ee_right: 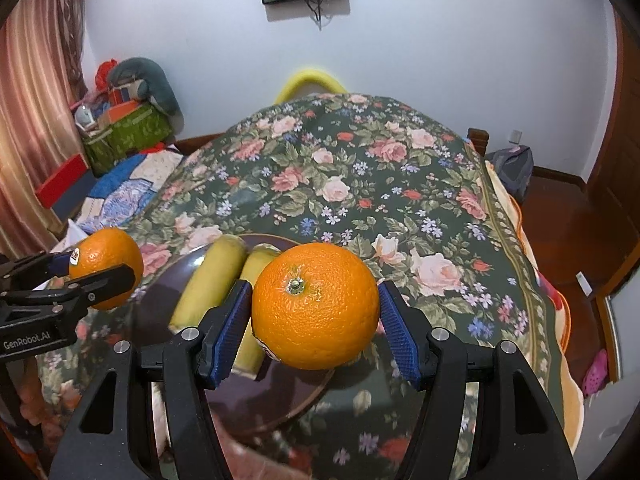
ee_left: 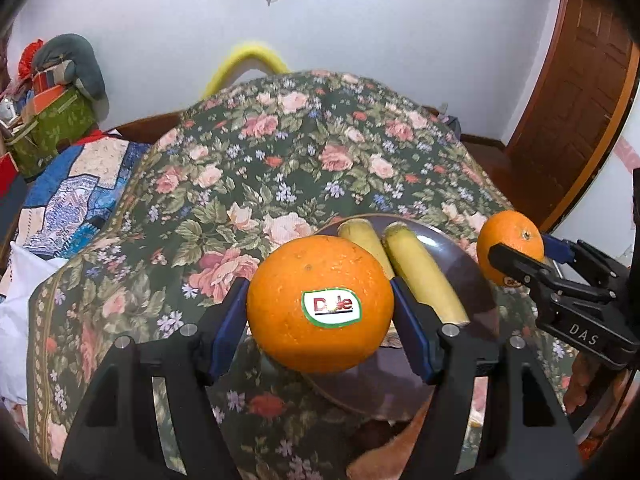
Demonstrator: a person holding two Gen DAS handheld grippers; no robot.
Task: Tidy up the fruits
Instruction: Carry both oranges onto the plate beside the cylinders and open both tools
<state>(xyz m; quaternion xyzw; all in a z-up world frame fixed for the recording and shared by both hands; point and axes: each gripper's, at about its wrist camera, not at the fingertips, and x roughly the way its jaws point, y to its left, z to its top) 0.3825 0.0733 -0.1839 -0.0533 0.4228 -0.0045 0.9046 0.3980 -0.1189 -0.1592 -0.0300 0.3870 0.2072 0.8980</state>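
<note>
- Oranges are sitting one in each gripper: the orange with the Dole sticker [ee_left: 320, 304] is lying between the blue pads [ee_left: 230, 326] of the left gripper [ee_left: 320, 320], and both pads are pressing against its sides.
- That stickered fruit is hanging above the near rim of a dark plate [ee_left: 460, 264], with the sticker facing the left wrist camera.
- A second orange [ee_right: 316, 306] is being pinched by the right gripper [ee_right: 316, 320]; its stem end is pointing up toward the camera, and the ribbed blue pads [ee_right: 230, 326] are touching it on the left and right.
- In the right wrist view this second orange is hanging over the right part of the plate [ee_right: 160, 296], partly covering one banana.
- Two bananas [ee_left: 424, 276] are lying side by side on the plate, touching along their length.
- Each gripper is showing up in the other's view: the right one at the right edge of the left wrist view, the left one at the left edge of the right wrist view, both clamping their fruit.
- The plate is resting on a floral cloth [ee_right: 360, 184] that is covering the table.
- A person's hand [ee_left: 592, 384] is appearing under the right gripper at the right edge.
</note>
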